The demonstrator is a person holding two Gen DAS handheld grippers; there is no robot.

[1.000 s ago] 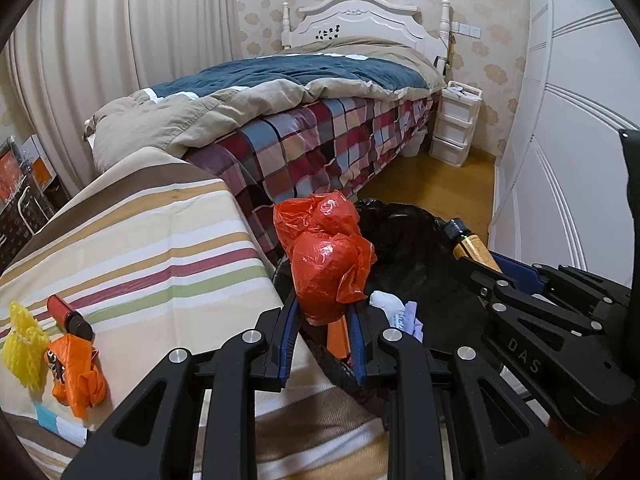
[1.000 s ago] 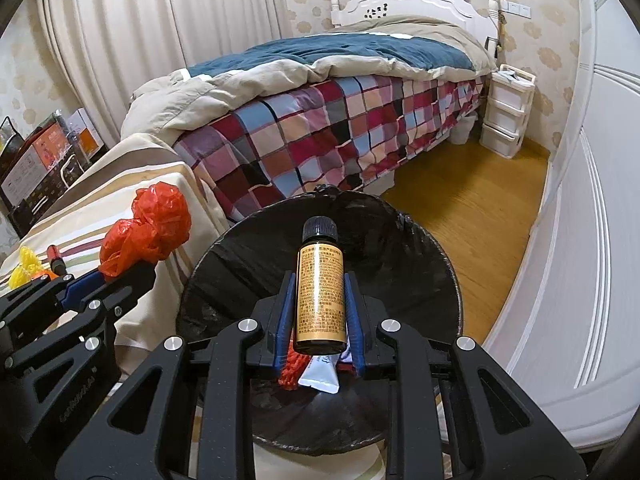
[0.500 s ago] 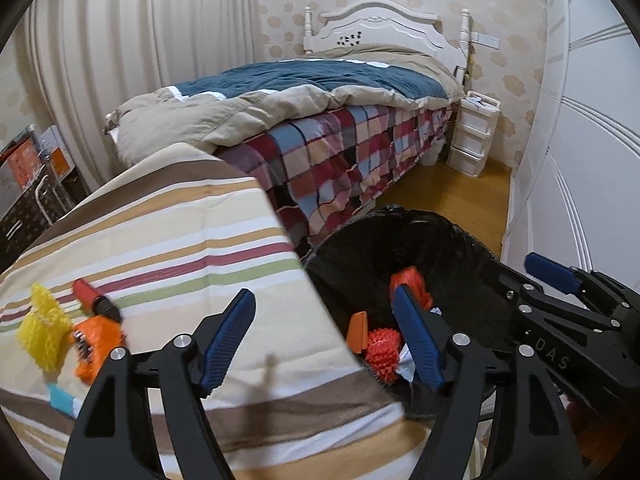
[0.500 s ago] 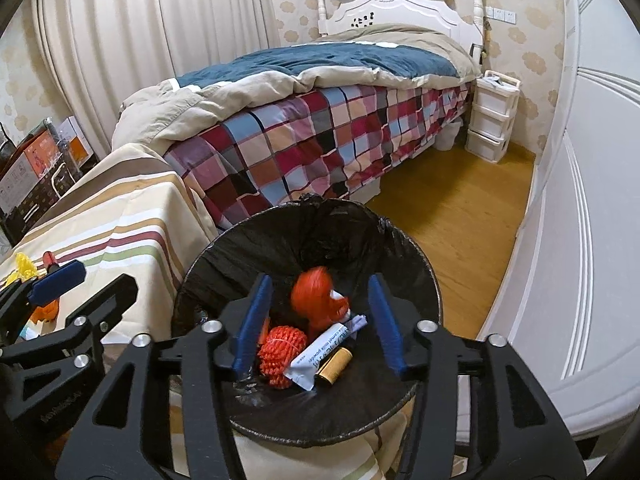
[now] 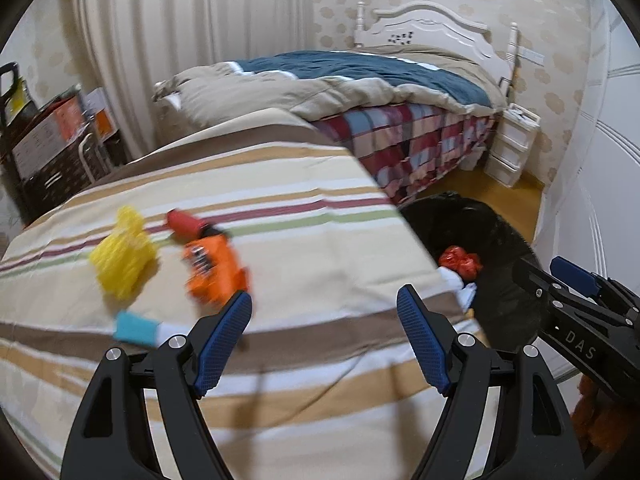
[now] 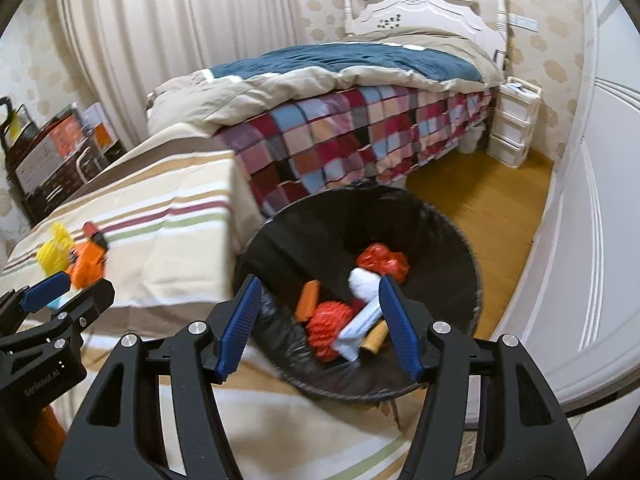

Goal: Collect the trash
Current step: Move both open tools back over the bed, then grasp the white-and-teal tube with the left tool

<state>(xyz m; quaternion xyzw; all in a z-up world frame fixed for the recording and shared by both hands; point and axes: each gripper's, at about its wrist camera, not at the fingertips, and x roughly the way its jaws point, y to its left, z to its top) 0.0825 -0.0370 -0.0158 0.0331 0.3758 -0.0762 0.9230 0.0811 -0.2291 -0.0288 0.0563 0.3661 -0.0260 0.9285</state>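
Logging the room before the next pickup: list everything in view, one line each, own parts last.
Yellow mesh wrapper: one, yellow, on the striped cloth, left.
Orange crumpled packet: one, orange, beside the yellow wrapper.
Red cylinder with a dark end: one, just behind the orange packet.
Teal and white piece: one, near edge of the cloth; blurred.
Striped tablecloth: one, beige with coloured stripes.
Black-lined trash bin: one, on the floor beside the table.
Red plastic bag: one, in the bin.
Red mesh ball: one, in the bin.
Amber bottle: one, in the bin.
Bed with a checked cover: one, behind.
White drawer unit: one, by the bed.
Left gripper: open, over the cloth.
Right gripper: open, over the bin.
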